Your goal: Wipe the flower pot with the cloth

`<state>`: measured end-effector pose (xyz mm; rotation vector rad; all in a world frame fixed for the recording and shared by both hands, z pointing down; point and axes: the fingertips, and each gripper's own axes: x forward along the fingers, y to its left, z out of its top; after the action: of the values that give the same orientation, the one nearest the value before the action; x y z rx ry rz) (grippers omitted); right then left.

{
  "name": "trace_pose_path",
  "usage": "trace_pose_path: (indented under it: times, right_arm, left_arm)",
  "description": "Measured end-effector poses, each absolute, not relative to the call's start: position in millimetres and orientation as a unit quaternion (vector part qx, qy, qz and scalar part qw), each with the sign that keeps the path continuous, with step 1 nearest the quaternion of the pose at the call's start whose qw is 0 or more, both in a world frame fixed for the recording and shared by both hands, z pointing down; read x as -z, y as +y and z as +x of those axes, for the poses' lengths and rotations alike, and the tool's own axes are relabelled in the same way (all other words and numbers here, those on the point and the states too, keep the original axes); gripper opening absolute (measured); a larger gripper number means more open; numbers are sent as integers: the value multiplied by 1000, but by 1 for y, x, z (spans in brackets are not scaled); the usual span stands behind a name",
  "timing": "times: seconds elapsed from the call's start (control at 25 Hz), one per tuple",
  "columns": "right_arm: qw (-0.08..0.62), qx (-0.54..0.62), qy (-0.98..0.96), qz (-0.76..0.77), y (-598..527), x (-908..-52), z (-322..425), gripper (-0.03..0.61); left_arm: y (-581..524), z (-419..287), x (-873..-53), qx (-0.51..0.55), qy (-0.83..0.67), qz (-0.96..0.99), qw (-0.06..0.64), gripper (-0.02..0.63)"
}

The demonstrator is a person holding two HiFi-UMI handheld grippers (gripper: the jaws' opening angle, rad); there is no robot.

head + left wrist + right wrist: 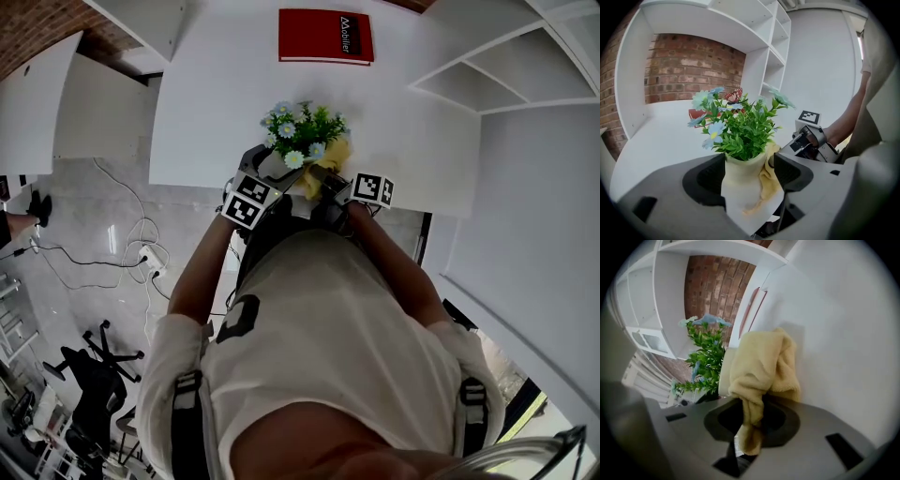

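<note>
A cream flower pot (740, 185) with a green plant and pale blue flowers (300, 129) stands near the front edge of the white table (206, 112). My left gripper (749, 174) has its jaws on both sides of the pot, pressing on it. Against the pot's right side, the yellow cloth (769, 180) hangs. My right gripper (747, 427) is shut on one bunched end of the cloth (761, 364), which drapes against the pot (724, 373). In the head view both grippers (267, 178) (326, 180) meet just below the plant, with the cloth (333, 157) between them.
A red book (325, 36) lies at the back of the table. White shelving (487, 66) stands to the right, and a brick wall (693, 70) rises behind. On the floor at left are cables (141, 248) and an office chair (89, 361).
</note>
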<state>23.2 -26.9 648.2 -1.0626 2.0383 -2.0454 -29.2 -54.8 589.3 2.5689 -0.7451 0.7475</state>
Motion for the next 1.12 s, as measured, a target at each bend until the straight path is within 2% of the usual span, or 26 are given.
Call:
trace_pose_path:
  times: [0.12,0.28,0.4,0.6,0.92,1.12]
  right_arm:
    - [32,670,658,-341,-26,-649,25,81]
    - [28,673,654,-344,-23,-652,32,83]
    - [38,663,667,-337,-26,-638,35,84]
    - [99,637,700,-306,-46,-583,34,84]
    - [92,635,694,-326,-45,-596,26,84]
    - [67,639,687,-340,-37,-620,21,80]
  left_arm:
    - [-62,-37,-589,-257,-261,910,193,334]
    - [-81,-43,-575,-198,-253,915,245,337]
    - [-89,-33,-573,-202,-234,924,227,337]
    - [-84,-21,-583,-220,-228,926,206,337]
    - [-61,-22,-588,-241,-318,897,188,337]
    - [-45,-24,-585,-234,-315,894,218,337]
